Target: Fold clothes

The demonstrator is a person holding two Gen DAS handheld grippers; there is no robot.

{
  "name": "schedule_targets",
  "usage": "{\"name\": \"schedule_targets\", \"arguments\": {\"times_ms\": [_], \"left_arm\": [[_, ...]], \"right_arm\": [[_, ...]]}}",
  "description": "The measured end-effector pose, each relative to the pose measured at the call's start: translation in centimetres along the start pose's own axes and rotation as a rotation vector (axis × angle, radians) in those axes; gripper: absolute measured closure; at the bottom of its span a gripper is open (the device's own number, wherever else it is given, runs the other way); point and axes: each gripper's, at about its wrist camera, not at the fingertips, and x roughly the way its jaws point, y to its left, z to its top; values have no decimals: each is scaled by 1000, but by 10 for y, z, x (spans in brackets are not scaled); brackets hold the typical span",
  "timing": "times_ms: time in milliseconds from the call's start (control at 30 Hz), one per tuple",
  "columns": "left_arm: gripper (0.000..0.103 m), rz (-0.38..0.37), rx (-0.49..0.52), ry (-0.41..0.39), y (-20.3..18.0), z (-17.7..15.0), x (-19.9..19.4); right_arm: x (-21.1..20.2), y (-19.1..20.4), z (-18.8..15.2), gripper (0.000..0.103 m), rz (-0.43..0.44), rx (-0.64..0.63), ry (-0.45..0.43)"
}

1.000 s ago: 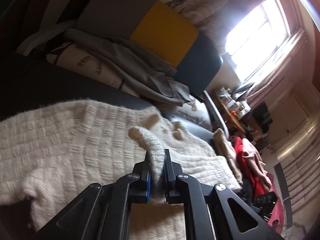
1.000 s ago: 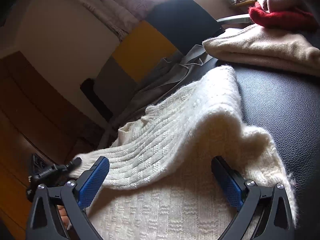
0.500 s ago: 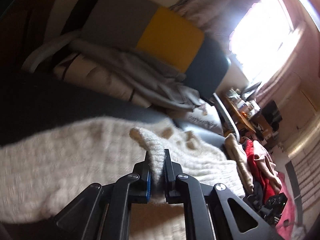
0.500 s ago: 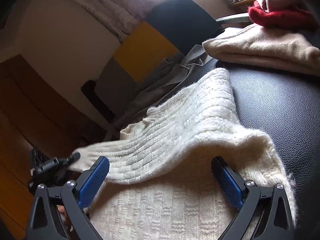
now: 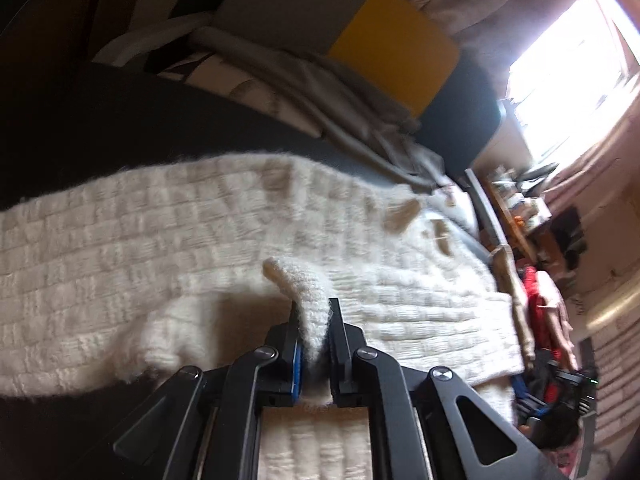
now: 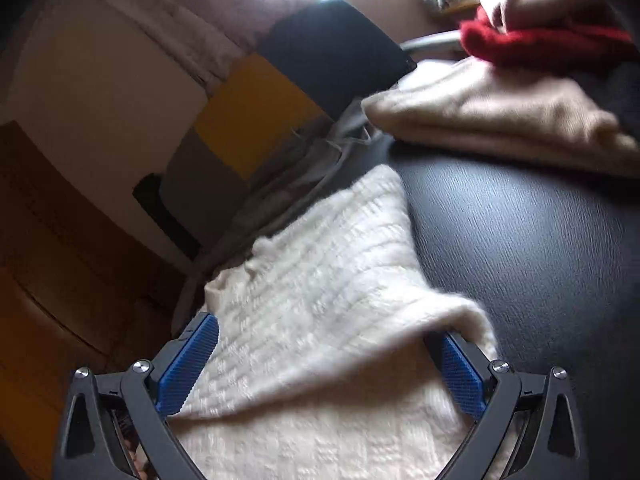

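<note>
A cream knitted sweater (image 5: pixel 168 248) lies spread on a black leather surface (image 6: pixel 528 240). My left gripper (image 5: pixel 314 344) is shut on a fold of the sweater's edge, which sticks up between the jaws. In the right wrist view the sweater (image 6: pixel 320 304) is doubled over, one layer lying across the other. My right gripper (image 6: pixel 320 360) is open, its blue pads (image 6: pixel 188 364) wide apart on either side of the knit and gripping nothing.
A folded beige garment (image 6: pixel 500 124) and a red one (image 6: pixel 532 40) lie at the far right. Grey cloth (image 5: pixel 328 92) is heaped against a grey, yellow and dark cushion (image 5: pixel 392 48). A bright window (image 5: pixel 568 64) and cluttered shelves (image 5: pixel 520 200) lie beyond.
My left gripper has carried the held sweater edge across, drawing the knit over itself. The folded layer in the right wrist view has shifted toward my right gripper, which stays open.
</note>
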Motion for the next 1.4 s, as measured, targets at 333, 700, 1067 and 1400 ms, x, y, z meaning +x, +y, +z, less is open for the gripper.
{"name": "schedule_targets", "arguments": {"times_ms": [333, 700, 1067, 1400], "left_arm": [[83, 83, 156, -188, -49, -6, -44], [80, 175, 352, -60, -80, -22, 50], [79, 192, 379, -103, -78, -9, 69], [79, 102, 223, -60, -58, -32, 40]], "right_arm": [[6, 77, 16, 0, -93, -421, 65], [115, 80, 0, 0, -389, -663, 270], [118, 74, -1, 0, -392, -641, 246], [117, 71, 5, 0, -326, -605, 241]]}}
